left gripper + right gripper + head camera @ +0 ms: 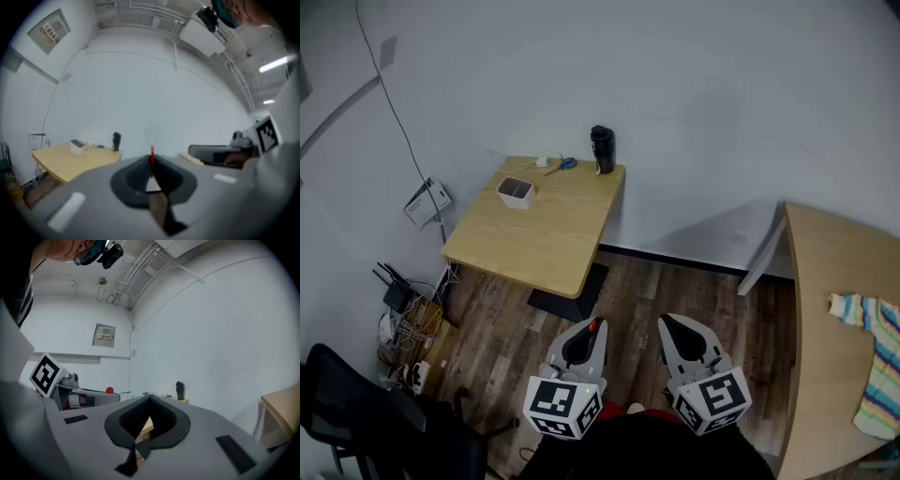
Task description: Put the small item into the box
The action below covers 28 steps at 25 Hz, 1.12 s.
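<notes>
Red marks the small item [592,327], a thin sliver pinched at the tips of the left claw [151,163], whose jaws are closed on it. The right claw [149,397] has its jaws together with nothing between them. Both hang low over the wooden floor, well apart from the pale wood bench [548,239] that carries the box [516,191], an open white container near the far left corner.

The step in hand looks like the carry. To do it well, I judge that the left claw should grip firmly while the person walks up to the bench, since so slim a piece could slip or twist. It should then come in from above, centre over the box's opening, dip just inside the rim and only then open. The right claw could steady the box if it slides.

By count: one small item, one box, two claws, one dark bottle [601,148] and one blue-handled tool [568,164] at the bench's far edge, a second bench [825,319] at right bearing one striped cloth [874,361], and one black chair [356,403].
</notes>
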{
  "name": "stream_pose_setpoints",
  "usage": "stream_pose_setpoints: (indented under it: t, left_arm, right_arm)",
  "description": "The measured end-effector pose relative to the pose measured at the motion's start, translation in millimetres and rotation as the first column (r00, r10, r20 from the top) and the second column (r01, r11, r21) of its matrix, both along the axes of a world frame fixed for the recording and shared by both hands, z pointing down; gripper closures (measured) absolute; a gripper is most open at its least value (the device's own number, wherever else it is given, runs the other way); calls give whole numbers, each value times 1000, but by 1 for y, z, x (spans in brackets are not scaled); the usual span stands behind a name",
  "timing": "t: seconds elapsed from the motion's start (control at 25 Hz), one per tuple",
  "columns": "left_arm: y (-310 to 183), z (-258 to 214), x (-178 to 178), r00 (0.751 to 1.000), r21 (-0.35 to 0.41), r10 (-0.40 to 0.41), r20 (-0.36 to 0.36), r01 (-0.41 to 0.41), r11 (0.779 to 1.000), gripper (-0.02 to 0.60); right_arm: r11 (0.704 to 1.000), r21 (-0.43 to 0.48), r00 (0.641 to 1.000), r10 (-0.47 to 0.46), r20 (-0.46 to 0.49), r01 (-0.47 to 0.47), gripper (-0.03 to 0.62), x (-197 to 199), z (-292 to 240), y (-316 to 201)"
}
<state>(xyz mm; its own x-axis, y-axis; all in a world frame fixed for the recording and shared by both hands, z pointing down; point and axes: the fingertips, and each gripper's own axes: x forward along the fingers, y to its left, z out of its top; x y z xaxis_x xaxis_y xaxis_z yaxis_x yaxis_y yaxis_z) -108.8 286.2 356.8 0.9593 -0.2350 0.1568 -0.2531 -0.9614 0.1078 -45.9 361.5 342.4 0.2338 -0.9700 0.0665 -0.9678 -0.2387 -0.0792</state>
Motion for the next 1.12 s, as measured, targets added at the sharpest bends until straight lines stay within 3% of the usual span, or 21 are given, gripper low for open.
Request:
stream_pose_setpoints:
  t: [0.56, 1.12]
  left_arm:
    - [-1, 3, 3, 1000, 6, -21, 7, 21, 1000, 569]
    - [-41, 0, 8, 993, 23, -111, 31, 110, 994, 569]
  right_arm:
    - [1000, 17, 998, -14, 67, 13, 586, 6, 8, 0]
    - [999, -28, 992, -33, 119, 36, 586, 29, 26, -28]
